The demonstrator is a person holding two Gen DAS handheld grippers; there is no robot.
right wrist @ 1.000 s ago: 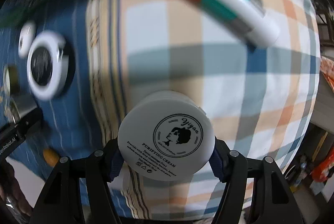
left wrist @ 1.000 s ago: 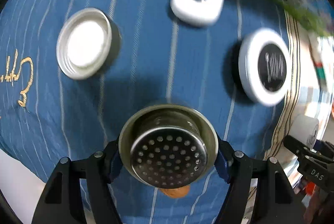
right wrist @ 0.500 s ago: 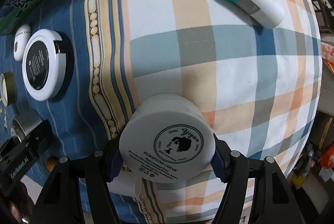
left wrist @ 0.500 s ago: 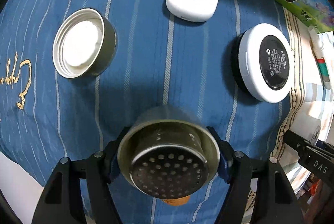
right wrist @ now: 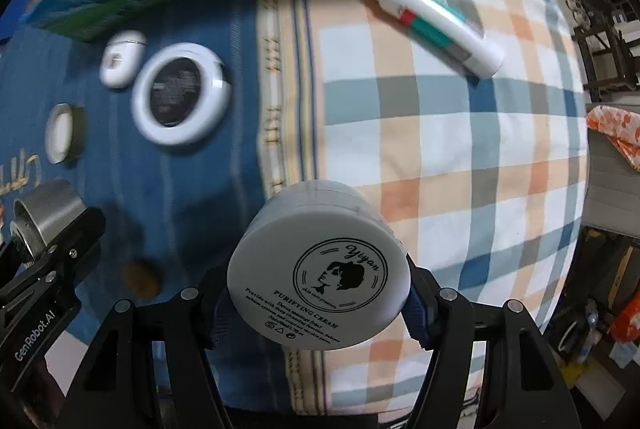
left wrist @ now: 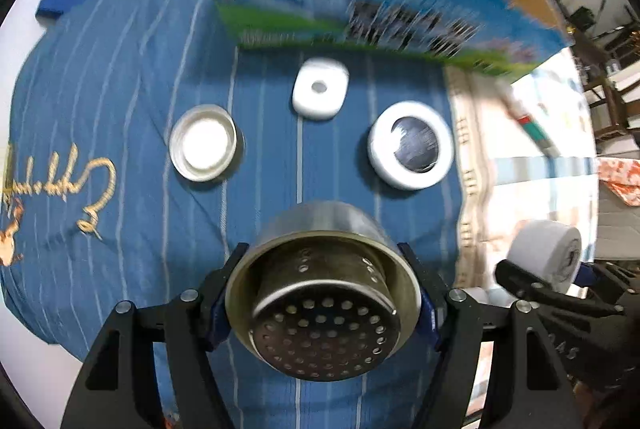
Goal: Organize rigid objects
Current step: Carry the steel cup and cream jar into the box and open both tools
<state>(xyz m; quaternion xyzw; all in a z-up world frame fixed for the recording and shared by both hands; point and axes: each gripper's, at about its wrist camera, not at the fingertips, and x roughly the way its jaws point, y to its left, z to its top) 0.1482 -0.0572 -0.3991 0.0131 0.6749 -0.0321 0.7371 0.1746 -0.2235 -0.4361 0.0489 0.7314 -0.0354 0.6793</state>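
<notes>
Left tongs point(left wrist: 323, 293) are clamped across the rim of a perforated steel strainer cup point(left wrist: 320, 305), blue pads pressing on both sides, cup bottom with its holes facing the camera, cup clear of the cloth below. Right tongs point(right wrist: 320, 295) are likewise clamped on a white cream jar point(right wrist: 320, 277), its printed base toward the camera, jar lifted off the surface; in the left wrist view the same jar point(left wrist: 548, 255) shows to the right of the strainer cup, held in the other black tongs. Landmark: the milk carton box point(left wrist: 380, 25), open-topped, blue and green print, blurred in both views. In front of the box on the blue striped cloth point(left wrist: 128, 77) lies a white rounded-square case point(left wrist: 320, 93), nearest to the box. Farther from the box, left of that case, a metal lid point(left wrist: 204, 143) lies with its white inside up. Farther from the box and to the case's right sits a round white compact with a dark centre point(left wrist: 412, 145). At the box's right corner, on the plaid cloth point(right wrist: 460, 157), a white tube with red and green bands point(right wrist: 428, 19) lies slantwise, its cap end just beside the box. A small orange-brown object point(right wrist: 140, 277) rests on the blue cloth well away from the box; too blurred to identify.
</notes>
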